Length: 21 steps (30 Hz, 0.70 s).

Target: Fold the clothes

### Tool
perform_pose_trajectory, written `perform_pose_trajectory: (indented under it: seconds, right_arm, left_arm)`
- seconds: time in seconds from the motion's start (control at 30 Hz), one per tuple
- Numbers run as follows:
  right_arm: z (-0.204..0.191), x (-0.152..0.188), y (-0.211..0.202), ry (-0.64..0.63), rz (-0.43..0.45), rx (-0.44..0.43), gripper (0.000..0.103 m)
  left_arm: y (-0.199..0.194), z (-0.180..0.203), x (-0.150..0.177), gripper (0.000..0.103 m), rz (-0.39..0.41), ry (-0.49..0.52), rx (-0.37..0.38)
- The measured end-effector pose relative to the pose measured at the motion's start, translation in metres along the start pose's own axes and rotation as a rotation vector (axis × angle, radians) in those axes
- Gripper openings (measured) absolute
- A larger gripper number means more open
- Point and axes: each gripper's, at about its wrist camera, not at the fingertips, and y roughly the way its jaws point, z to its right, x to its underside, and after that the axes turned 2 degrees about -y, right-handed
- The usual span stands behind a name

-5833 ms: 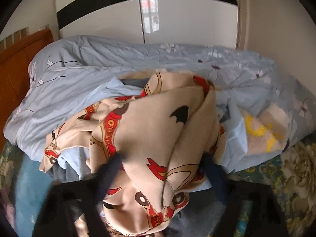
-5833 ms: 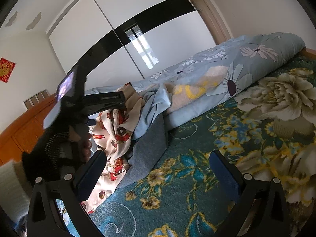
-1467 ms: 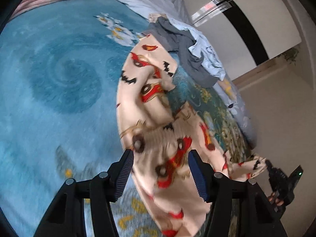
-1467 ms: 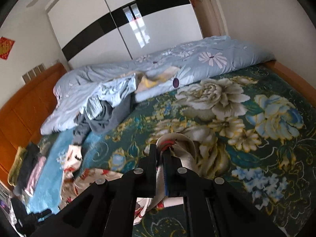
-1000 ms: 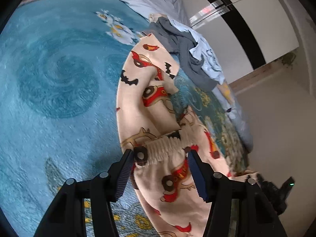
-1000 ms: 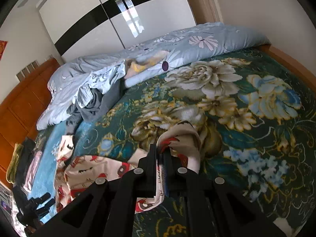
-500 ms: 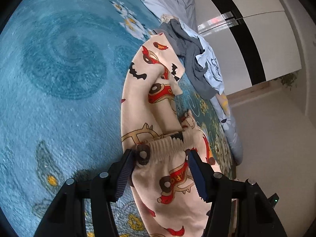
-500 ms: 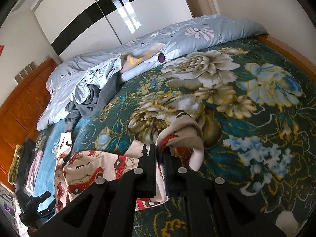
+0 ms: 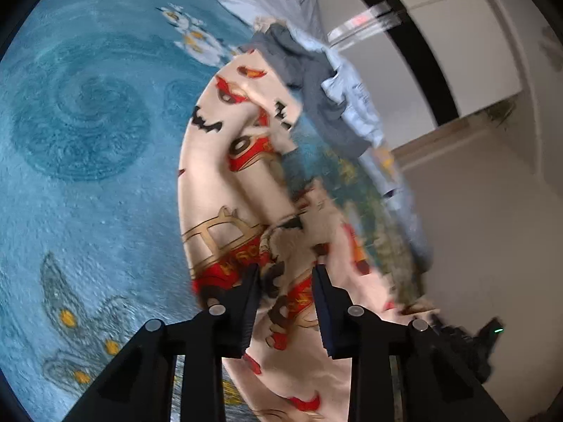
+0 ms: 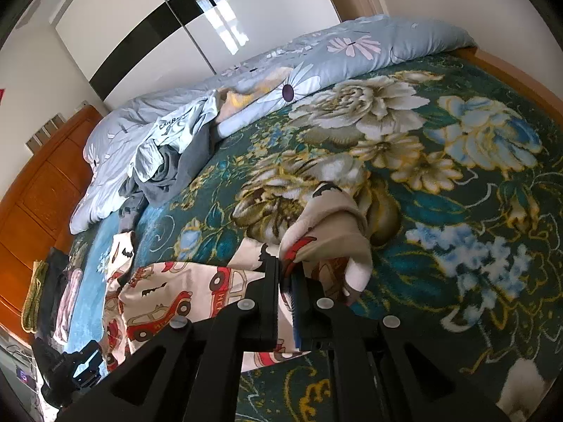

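I am spreading out the car-print pajama pants (image 10: 165,299) on the flowery blanket (image 10: 457,190) so I can fold them. My right gripper (image 10: 286,281) is pinched tight on one end of the pants, and the cloth bunches up over its tips toward 1 o'clock. My left gripper (image 9: 285,281) has its two fingers part way open with the stretchy waist end between them; the picture is blurry, so I cannot tell if it really grips the cloth. The pants lie in a long strip between my two tools, with some bumps and a twist in them. A pile of other clothes (image 10: 169,147) waits at 10 o'clock by the blue quilt (image 10: 352,45). Next I think I should pull both ends apart gently and lay the pants flat.
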Motion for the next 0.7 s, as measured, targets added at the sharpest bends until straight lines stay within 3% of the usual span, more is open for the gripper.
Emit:
perform_pose_trajectory:
  seconds: [0.07, 0.13, 0.17, 0.37, 0.5, 0.7]
  right_arm:
    - [-0.002, 0.0, 0.001, 0.0, -0.005, -0.001, 0.006]
    - [-0.003, 0.001, 0.001, 0.001, -0.007, -0.001, 0.006]
    - [-0.003, 0.001, 0.001, 0.002, -0.009, 0.0, 0.006]
    - [-0.007, -0.006, -0.002, 0.016, -0.007, -0.004, 0.008]
    - [-0.03, -0.02, -0.005, -0.019, 0.019, -0.039, 0.009]
    - [-0.095, -0.049, -0.013, -0.121, 0.099, -0.205, 0.008]
  left_arm:
    - [0.008, -0.004, -0.001, 0.03, -0.022, -0.003, -0.03]
    - [0.005, -0.002, -0.001, 0.022, -0.005, 0.003, -0.037]
    - [0.003, -0.001, -0.001, 0.011, 0.004, 0.006, -0.04]
    - [-0.045, 0.037, -0.027, 0.009, 0.115, 0.11, 0.066]
    - [-0.105, 0.053, -0.062, 0.009, 0.273, 0.119, 0.133]
    - [-0.221, 0.025, -0.088, 0.009, 0.625, 0.051, 0.116]
